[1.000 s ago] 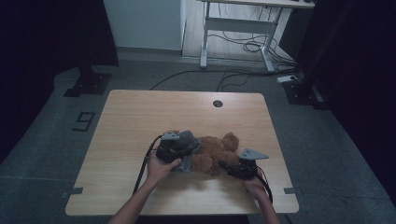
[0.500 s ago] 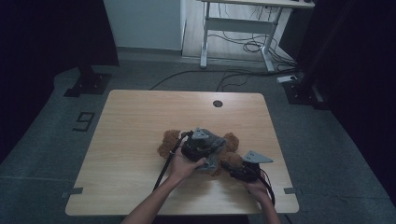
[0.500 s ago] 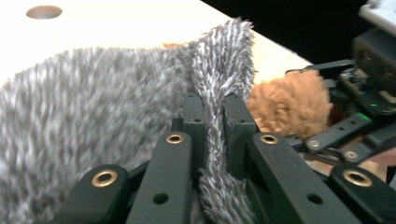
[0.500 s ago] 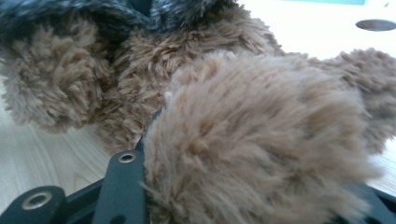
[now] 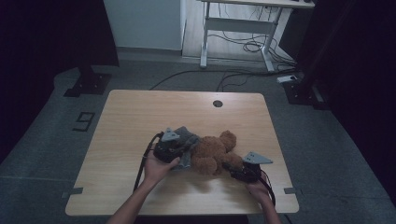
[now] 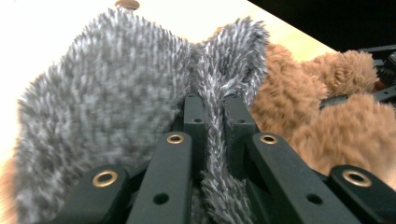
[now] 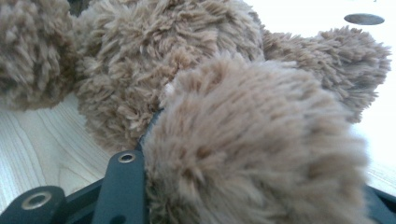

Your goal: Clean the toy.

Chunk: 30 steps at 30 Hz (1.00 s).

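A brown teddy bear (image 5: 212, 153) lies on the wooden table (image 5: 140, 112) right of centre. A grey fuzzy cloth (image 5: 187, 136) lies against its left side. My left gripper (image 5: 183, 150) is shut on a fold of that grey cloth (image 6: 102, 84), which is pinched between its jaws; the bear (image 6: 299, 112) lies just behind. My right gripper (image 5: 232, 166) at the bear's near right is shut on a plush limb (image 7: 252, 149), which bulges between the jaws and hides all but one black finger (image 7: 122, 186).
A round cable hole (image 5: 217, 103) sits near the table's far edge. The near edge runs just in front of both hands. Beyond the table stand a white desk frame (image 5: 238, 28) and floor cables (image 5: 243, 74); a dark stand base (image 5: 86, 84) is at the left.
My left gripper, holding the grey cloth, swung right across the bear and has come back left. The right gripper has stayed in place on the bear's limb.
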### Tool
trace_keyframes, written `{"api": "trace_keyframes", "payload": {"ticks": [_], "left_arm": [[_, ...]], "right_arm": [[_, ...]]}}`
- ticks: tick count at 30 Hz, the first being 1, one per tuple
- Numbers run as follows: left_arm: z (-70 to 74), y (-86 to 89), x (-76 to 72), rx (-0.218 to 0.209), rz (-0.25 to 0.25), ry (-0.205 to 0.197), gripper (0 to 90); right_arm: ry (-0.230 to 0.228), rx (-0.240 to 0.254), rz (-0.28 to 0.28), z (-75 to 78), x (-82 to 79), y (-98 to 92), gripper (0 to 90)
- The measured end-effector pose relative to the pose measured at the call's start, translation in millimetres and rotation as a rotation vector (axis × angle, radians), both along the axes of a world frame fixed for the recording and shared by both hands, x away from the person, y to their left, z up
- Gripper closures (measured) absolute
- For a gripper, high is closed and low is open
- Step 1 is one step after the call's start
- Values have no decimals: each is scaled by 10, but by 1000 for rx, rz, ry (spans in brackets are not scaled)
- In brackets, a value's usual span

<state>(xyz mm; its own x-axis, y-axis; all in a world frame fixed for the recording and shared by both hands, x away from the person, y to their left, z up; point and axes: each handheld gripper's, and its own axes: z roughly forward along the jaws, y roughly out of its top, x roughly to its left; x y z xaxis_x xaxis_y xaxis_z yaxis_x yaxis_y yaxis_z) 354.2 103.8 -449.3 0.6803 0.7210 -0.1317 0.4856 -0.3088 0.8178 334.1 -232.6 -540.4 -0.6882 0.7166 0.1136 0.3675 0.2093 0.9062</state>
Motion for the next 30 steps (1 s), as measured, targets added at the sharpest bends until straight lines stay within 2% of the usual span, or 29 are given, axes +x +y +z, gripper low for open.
{"api": "trace_keyframes", "payload": {"ticks": [4, 7, 9, 11, 12, 14, 16, 18, 21, 24, 25, 28, 30], "left_arm": [[27, 342, -42, 4, 89, -28, 818], [-59, 578, -8, -5, 136, 14, 817], [-147, 668, 11, -10, 148, 45, 817], [-204, 709, 19, -20, 150, 57, 817], [-202, 717, 15, -32, 149, 56, 817], [-137, 696, -11, -50, 143, 27, 817], [-5, 621, -46, -61, 123, -17, 818], [107, 532, -64, -70, 96, -43, 818], [274, 308, -75, -64, 57, -83, 818], [401, 16, -30, -66, 17, -106, 817], [438, -99, -10, -77, 3, -109, 817], [515, -478, 64, -57, -55, -109, 817], [509, -741, 118, -35, -91, -93, 817]], "right_arm": [[7, 5, -5, -4, -2, -4, 515], [16, 18, -4, -16, 8, -23, 516], [19, 25, -3, -21, 17, -27, 517], [14, 25, -2, -20, 18, -12, 517], [13, 24, -2, -20, 17, -8, 517], [13, 24, -5, -20, 19, -5, 517], [16, 26, -9, -20, 23, -14, 518], [12, 26, -13, -19, 24, -21, 517], [5, 21, -15, -15, 17, -16, 517], [5, 23, -17, -13, 14, -16, 517], [5, 24, -17, -13, 14, -15, 517], [3, 23, -16, -11, 12, -15, 517], [3, 20, -15, -8, 10, -18, 517]]}}
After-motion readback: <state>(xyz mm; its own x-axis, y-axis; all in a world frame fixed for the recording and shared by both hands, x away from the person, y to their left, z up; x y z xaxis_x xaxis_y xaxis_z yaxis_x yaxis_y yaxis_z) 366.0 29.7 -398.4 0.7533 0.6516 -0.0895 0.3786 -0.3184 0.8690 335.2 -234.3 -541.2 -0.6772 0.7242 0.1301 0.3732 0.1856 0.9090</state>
